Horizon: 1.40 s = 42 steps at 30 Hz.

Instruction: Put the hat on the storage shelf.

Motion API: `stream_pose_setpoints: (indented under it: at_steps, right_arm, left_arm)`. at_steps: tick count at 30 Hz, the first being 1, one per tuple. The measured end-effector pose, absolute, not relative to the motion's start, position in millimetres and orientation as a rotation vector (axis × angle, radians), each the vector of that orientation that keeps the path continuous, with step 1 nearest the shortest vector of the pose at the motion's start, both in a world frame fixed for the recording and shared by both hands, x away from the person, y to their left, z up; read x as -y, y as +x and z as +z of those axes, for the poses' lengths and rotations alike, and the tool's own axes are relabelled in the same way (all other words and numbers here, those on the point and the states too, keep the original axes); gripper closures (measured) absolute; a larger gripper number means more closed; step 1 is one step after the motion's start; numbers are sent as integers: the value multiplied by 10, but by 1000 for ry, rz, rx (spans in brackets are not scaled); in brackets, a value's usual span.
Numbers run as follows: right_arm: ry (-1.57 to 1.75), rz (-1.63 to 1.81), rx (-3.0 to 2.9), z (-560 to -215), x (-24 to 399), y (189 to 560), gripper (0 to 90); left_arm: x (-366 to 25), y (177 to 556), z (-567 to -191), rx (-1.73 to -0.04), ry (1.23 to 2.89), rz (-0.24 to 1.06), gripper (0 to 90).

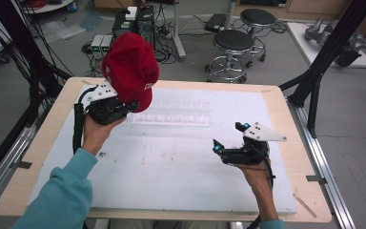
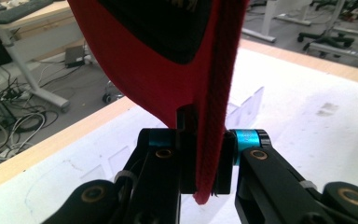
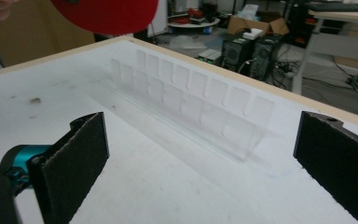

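Note:
A red cap [image 1: 131, 69] is held up above the table's far left part, its crown uppermost. My left gripper [image 1: 124, 106] is shut on its lower edge; in the left gripper view the red fabric [image 2: 209, 107] hangs pinched between the two black jaws of my left gripper [image 2: 204, 163]. My right gripper [image 1: 228, 138] hovers low over the right half of the white board, open, with nothing between its pads [image 3: 81, 154]. From the right gripper view, my right gripper [image 3: 200, 163] faces the clear rack, and the cap's red rim [image 3: 107, 16] shows at the top left.
A clear plastic rack with several slots [image 1: 171, 114] stands on the white board [image 1: 171, 162], which lies on a wooden table [image 1: 295, 143]. It appears again as the clear rack [image 3: 191, 107]. Behind the table are black stools [image 1: 233, 45], computer cases and cables on the floor.

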State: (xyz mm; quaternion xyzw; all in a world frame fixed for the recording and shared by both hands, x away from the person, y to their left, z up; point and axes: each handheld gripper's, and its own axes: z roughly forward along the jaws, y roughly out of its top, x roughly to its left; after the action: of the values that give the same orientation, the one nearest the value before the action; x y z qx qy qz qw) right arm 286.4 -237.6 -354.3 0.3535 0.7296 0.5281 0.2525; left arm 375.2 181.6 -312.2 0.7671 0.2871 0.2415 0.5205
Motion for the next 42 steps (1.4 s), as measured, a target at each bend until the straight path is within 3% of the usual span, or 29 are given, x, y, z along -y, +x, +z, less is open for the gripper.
stream_pose_setpoints:
  at_steps: [10,11,20,42]
  right_arm:
    - [1048,1368,-1931,-3807,2758,2663,21]
    - [1084,1365,-1915,-3948,2826,2611,21]
    - [1144,1404,-1836,-4301,2936,2538,21]
    - [1131,1449,-1721,-4486,2970,2594,21]
  left_arm:
    - [-1763,3964,-3292,-707,1865,630,847]
    - [-1743,3998,-3325,-712,1877,635,847]
    - [-1668,4064,-3492,-746,1912,655,847]
    - [-1549,4067,-3709,-833,1858,709,847]
